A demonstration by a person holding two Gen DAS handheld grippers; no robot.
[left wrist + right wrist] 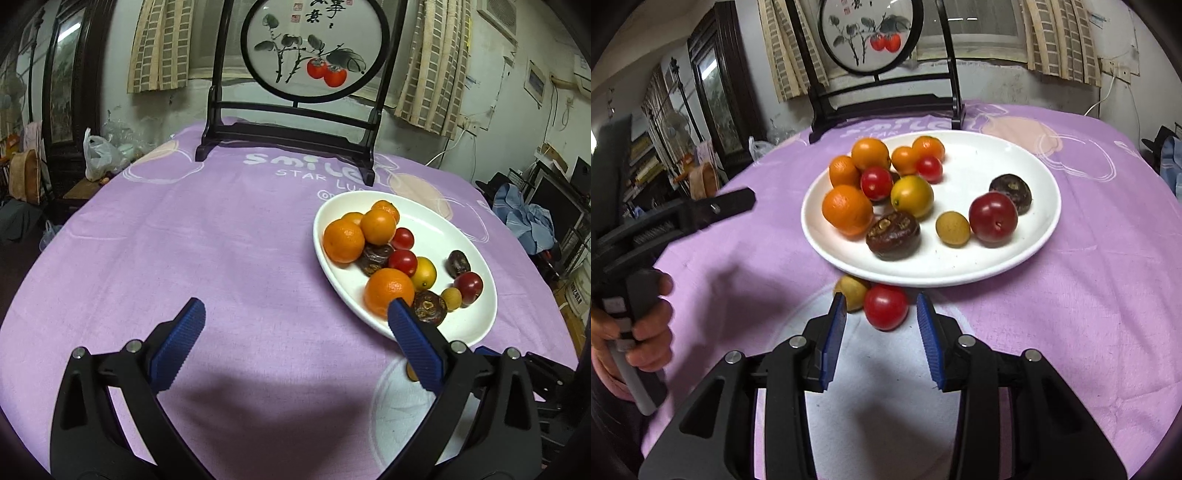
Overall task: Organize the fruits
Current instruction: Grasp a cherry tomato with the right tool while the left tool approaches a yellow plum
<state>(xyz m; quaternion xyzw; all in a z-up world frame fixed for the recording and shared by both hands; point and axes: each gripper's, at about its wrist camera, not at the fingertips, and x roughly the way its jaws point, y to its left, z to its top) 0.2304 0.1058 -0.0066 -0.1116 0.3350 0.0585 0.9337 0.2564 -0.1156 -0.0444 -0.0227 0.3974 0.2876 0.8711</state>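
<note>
1. We see a white plate (pixel 1027 254) on a purple tablecloth (pixel 207 236), and most of the fruit sits on it
2. We count 5 oranges on the plate's left side, the nearest orange (pixel 846 209) lying close to the rim
3. Among the oranges we find 2 small red tomatoes (pixel 876 182) and a yellow-green fruit (pixel 911 195)
4. A dark brown wrinkled fruit (pixel 893 235) lies at the front of the plate, and a second dark fruit (pixel 1011 192) sits toward the right
5. A large red fruit (pixel 993 218) and a small tan fruit (pixel 953 228) rest just beside each other in the plate's right half
6. Off the plate, a red tomato (pixel 885 306) and a tan fruit (pixel 854 294) lie on the cloth just below the near rim, touching each other
7. Our right gripper (pixel 881 314) stands partly open, its blue pads (pixel 835 339) either side of the loose red tomato without pressing on it
8. Our left gripper (pixel 295 306) is spread wide over bare cloth with nothing between its blue pads (pixel 177 343); one pad overlaps the plate's near edge in its own view
9. In the right wrist view a hand (pixel 646 332) grips the left tool's handle at the left edge
10. A dark wooden stand with a round persimmon painting (pixel 314 48) stands upright behind the plate
</note>
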